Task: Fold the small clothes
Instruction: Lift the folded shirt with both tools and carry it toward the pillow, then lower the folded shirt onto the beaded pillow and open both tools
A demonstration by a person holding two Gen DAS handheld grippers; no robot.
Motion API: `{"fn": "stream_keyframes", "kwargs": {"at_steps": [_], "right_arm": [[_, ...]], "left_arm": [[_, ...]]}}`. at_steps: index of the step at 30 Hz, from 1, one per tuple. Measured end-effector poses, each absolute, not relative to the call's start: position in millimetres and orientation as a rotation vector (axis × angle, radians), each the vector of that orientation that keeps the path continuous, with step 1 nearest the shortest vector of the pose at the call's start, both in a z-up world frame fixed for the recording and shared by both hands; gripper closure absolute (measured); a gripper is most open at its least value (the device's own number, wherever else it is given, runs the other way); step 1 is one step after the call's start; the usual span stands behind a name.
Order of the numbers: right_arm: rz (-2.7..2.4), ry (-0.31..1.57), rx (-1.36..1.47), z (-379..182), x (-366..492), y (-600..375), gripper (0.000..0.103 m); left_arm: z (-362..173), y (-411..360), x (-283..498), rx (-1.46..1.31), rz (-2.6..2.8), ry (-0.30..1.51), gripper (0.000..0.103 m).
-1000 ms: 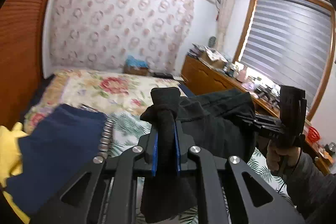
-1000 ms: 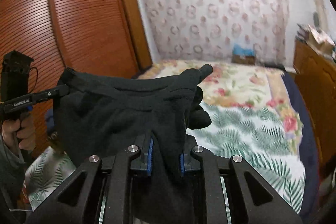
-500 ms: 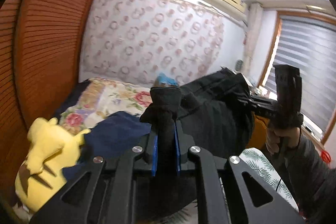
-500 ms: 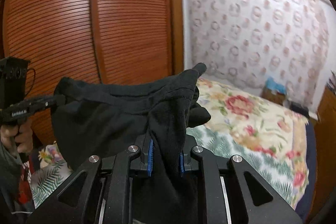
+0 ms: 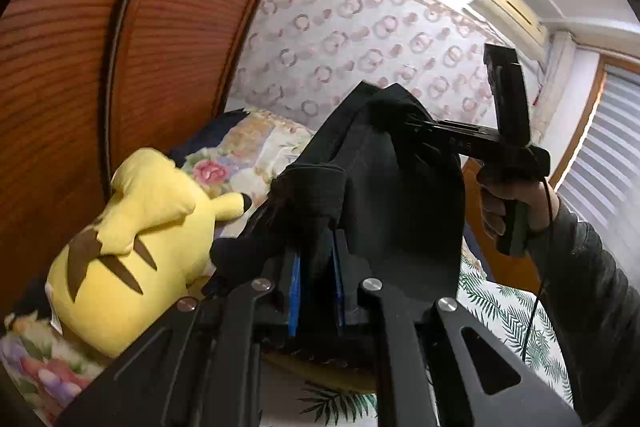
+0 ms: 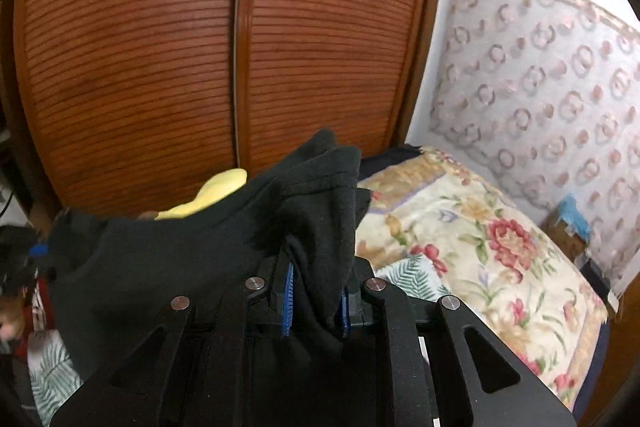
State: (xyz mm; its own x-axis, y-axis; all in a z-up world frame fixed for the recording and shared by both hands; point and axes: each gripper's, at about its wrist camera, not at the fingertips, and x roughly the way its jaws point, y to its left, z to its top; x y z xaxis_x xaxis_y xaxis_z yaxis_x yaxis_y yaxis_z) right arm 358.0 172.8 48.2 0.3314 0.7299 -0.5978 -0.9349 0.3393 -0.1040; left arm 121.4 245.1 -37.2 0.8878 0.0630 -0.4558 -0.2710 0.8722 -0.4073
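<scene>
At the left, the yellow plush toy with brown stripes [image 5: 132, 243] now lies close beside the left gripper [image 5: 316, 291], which is clamped on a bunched edge of the black fleece garment [image 5: 396, 211]. The cloth has swung across, hanging stretched above the floral bed [image 6: 480, 247], to the right gripper [image 6: 316, 301], pinching its other edge; probably repositioning before laying flat.

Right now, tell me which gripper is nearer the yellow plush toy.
Left. The left gripper, shut on the black garment, sits right beside the yellow plush toy. The right gripper holds the garment's far corner, farther off.
</scene>
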Motion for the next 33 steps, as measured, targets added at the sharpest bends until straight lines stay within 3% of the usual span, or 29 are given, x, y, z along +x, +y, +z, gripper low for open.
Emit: {"fn": "stream_keyframes", "kwargs": {"at_steps": [4, 8, 9, 11, 15, 23, 33], "right_arm": [[1.108, 0.533, -0.482, 32, 367, 196, 0.087], [0.989, 0.570, -0.507, 29, 375, 200, 0.067], [0.975, 0.564, -0.488, 32, 376, 195, 0.057], [0.963, 0.542, -0.456, 39, 376, 182, 0.052], [1.045, 0.552, -0.398, 41, 363, 158, 0.052], [1.070, 0.658, -0.407, -23, 359, 155, 0.050], [0.997, 0.612, -0.310, 0, 327, 113, 0.049]], "left_arm": [[-50, 248, 123, -0.509, 0.189, 0.476, 0.092], [-53, 247, 120, -0.509, 0.206, 0.479, 0.091], [-52, 247, 120, -0.510, 0.209, 0.480, 0.090], [-53, 248, 121, -0.512, 0.217, 0.482, 0.090], [-53, 250, 121, -0.514, 0.229, 0.487, 0.087], [-38, 236, 117, -0.368, 0.301, 0.525, 0.080], [-9, 197, 93, -0.200, 0.331, 0.506, 0.078]]}}
